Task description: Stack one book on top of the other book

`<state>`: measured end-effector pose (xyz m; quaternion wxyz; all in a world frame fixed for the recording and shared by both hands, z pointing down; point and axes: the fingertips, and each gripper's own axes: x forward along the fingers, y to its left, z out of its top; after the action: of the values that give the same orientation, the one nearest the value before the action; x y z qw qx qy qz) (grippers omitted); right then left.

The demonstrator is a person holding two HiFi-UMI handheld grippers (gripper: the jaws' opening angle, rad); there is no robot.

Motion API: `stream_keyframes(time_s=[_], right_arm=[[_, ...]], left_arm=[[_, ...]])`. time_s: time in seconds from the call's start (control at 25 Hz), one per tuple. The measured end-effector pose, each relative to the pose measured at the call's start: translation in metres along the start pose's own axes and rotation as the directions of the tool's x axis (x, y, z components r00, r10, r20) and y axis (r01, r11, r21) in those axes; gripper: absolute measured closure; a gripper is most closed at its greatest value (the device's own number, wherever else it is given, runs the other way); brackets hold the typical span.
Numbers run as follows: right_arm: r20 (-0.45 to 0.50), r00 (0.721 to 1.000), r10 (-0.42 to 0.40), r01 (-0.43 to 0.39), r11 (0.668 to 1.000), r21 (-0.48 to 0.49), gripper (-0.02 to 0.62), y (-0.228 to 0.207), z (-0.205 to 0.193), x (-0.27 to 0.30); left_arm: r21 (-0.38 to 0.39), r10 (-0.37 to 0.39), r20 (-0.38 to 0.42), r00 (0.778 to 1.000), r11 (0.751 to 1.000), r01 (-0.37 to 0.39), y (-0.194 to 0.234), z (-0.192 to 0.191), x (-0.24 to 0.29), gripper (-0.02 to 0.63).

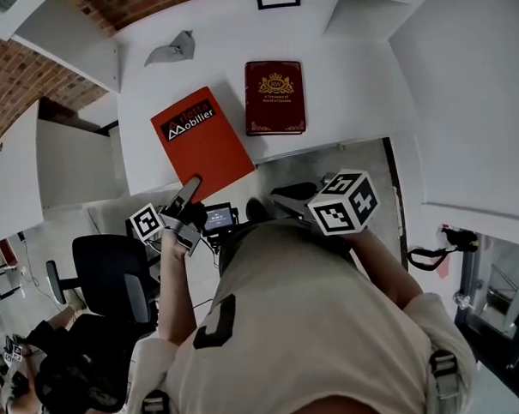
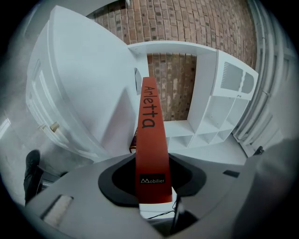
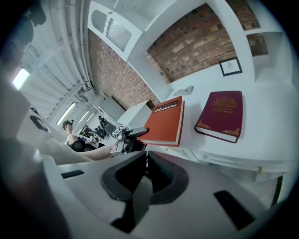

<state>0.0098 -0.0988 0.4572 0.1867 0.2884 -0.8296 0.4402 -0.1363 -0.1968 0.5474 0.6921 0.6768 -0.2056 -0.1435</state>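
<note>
My left gripper (image 1: 187,196) is clamped narrow on the near corner of the orange book (image 1: 201,143), right where that corner juts past the near edge of the white surface (image 1: 340,87). The rest of the book sits over the surface, skewed. My right gripper (image 3: 145,170) hangs near that edge on the right, its jaws together with nothing between them. Just right of the orange book, not touching it, the dark red book (image 1: 274,96) lies flat.
</note>
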Motion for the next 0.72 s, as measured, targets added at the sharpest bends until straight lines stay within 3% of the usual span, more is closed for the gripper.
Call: stream_keyframes(time_s=[0.4,0.72], right_arm=[[-0.009,0.999,0.051,-0.051,0.999,-0.015,0.586,-0.024,0.011,-0.025],[-0.019,0.998,0.057,-0.057,0.998,-0.030,0.585,-0.036,0.019,-0.032]], left_arm=[[0.040,0.051,0.098,0.994,0.998,-0.055,-0.006,0.014,0.005,0.453],[0.081,0.040,0.110,0.993,0.996,-0.049,-0.020,0.030,0.022,0.453]])
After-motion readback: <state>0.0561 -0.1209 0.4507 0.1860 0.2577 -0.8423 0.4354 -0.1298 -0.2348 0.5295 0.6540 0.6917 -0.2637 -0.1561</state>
